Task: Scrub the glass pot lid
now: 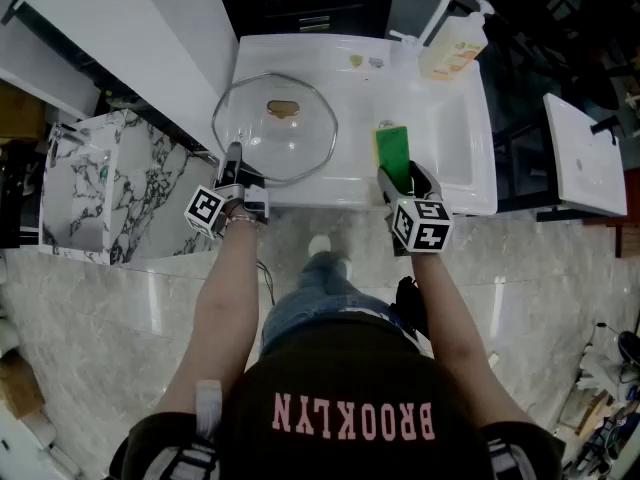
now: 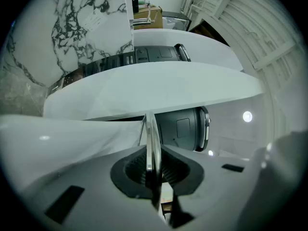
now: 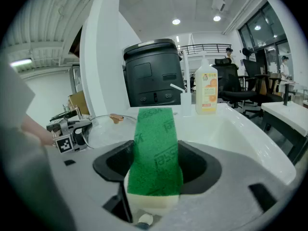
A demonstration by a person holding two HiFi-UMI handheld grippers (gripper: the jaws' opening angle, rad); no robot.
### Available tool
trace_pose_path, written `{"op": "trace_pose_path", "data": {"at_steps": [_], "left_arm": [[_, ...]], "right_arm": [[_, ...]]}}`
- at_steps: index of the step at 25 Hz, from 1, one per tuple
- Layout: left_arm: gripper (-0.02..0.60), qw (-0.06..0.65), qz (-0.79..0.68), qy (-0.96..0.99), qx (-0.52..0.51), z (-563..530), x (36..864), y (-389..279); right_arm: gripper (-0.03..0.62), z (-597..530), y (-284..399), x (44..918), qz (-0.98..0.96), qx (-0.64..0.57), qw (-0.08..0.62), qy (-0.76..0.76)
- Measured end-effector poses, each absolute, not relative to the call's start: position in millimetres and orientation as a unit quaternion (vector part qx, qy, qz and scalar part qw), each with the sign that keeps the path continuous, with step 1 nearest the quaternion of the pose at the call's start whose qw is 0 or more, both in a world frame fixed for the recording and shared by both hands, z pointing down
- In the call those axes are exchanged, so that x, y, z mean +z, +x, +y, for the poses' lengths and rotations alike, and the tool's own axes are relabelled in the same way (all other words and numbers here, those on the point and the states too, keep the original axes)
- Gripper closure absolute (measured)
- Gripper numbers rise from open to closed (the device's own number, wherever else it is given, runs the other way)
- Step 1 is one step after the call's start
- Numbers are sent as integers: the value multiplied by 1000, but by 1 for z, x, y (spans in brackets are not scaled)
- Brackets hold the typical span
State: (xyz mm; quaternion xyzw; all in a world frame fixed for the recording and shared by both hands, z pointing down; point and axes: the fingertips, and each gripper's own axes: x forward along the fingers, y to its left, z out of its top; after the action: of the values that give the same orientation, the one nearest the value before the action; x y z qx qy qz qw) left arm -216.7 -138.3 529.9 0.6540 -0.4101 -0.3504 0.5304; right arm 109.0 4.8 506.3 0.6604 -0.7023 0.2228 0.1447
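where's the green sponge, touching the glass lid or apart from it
Apart. The head view shows bare white sink between the green sponge and the glass lid.

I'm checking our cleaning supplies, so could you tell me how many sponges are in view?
1. The green sponge is clamped in the right gripper, above the sink's front edge. Another could lie out of view.

The glass pot lid (image 1: pixel 275 128) lies on the left half of the white sink (image 1: pixel 462 163), its near rim pinched by the left gripper (image 1: pixel 234 160) at the front edge. The right gripper (image 1: pixel 396 180) holds a green sponge (image 1: pixel 392 148) just right of the lid, also at the front edge; a soap bottle (image 1: pixel 452 48) stands at the far right corner.
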Motion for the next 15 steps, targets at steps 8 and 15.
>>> {"op": "trace_pose_path", "data": {"at_steps": [8,15], "left_arm": [[560,531,-404,653,-359,-139,528,-217],[560,530,-395,657,-362,-140,527,-216]], "right_arm": [[321,-5,101,502,-709,220,147,653],[322,-23,66,494,-748,186,180,611]]}}
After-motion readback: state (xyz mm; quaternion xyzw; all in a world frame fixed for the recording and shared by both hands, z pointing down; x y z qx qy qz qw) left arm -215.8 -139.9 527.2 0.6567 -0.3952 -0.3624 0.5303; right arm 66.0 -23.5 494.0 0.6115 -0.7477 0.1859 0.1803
